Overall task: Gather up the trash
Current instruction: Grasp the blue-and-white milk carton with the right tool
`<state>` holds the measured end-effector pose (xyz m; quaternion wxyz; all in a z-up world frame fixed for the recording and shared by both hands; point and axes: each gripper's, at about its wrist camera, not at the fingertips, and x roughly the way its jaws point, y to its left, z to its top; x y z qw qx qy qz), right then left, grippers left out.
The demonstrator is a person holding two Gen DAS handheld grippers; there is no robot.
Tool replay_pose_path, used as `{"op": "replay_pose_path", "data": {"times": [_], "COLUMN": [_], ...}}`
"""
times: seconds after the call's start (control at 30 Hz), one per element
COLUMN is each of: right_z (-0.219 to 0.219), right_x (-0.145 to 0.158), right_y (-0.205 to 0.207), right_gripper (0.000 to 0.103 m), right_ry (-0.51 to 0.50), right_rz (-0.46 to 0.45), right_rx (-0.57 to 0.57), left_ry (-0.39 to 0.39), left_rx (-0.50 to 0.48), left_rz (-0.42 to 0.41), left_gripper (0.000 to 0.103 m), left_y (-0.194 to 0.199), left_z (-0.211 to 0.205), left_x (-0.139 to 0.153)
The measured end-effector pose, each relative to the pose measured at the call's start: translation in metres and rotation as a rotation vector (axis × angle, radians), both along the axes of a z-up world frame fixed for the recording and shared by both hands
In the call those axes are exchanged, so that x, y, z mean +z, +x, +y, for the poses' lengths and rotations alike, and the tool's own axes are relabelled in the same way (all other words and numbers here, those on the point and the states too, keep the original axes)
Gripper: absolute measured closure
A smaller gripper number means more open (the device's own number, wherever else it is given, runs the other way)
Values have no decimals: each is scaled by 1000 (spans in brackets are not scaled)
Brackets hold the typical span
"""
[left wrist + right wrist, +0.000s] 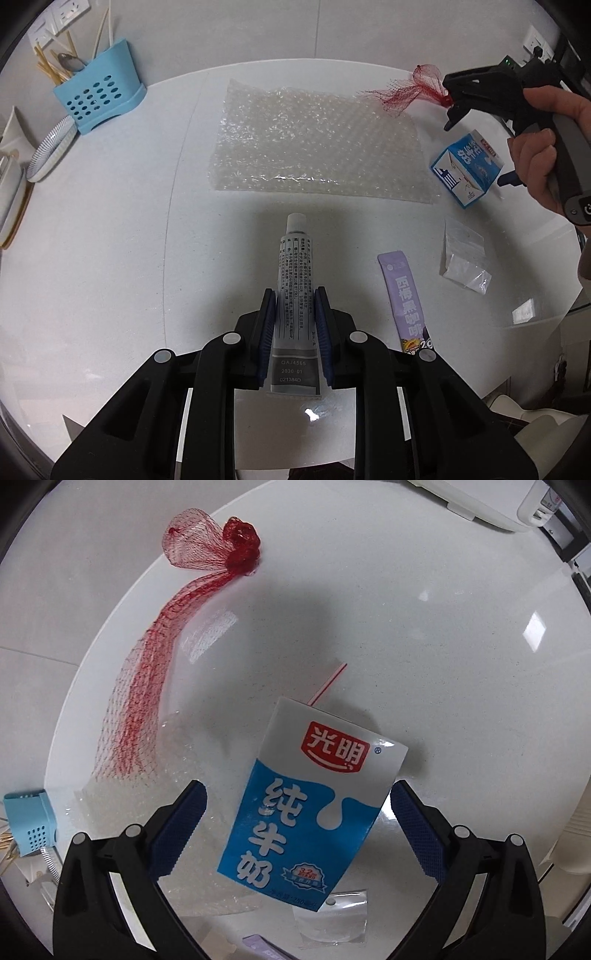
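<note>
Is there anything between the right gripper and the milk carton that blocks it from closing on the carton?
Nothing visible does. The right gripper is open, and the milk carton lies between its fingers with clear gaps on both sides. The bubble wrap and red net lie off to the side.

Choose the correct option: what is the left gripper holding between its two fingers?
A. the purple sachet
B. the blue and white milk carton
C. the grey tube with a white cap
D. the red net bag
C: in the left wrist view the blue pads of the left gripper press on both sides of the grey tube, while the purple sachet lies apart on the table.
</note>
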<state>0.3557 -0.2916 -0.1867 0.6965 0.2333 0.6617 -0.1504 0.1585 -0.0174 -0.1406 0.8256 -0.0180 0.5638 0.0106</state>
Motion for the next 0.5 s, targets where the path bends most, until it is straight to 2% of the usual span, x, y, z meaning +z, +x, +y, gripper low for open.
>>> {"op": "replay_pose_path", "data": {"times": [0.2, 0.3, 0.33, 0.37, 0.5], "right_z": [1, -1, -1, -1, 1], "right_x": [-17, -19, -17, -15, -6], "right_y": [3, 5, 6, 6, 5], "right_gripper": [10, 17, 22, 31, 36], "right_ry": [-25, -42, -48, -54, -59], "right_rz": [59, 61, 53, 45, 12], "right_rx": [3, 7, 11, 16, 43], "left_ry": [4, 5, 6, 7, 9], "left_rx": [7, 10, 10, 12, 16], "left_rz": [-9, -12, -11, -11, -15], "left_gripper": [82, 82, 82, 82, 82], "left_y": [-2, -3, -4, -5, -7], "left_z": [1, 1, 1, 1, 0], "left_x": [7, 9, 9, 10, 13]}}
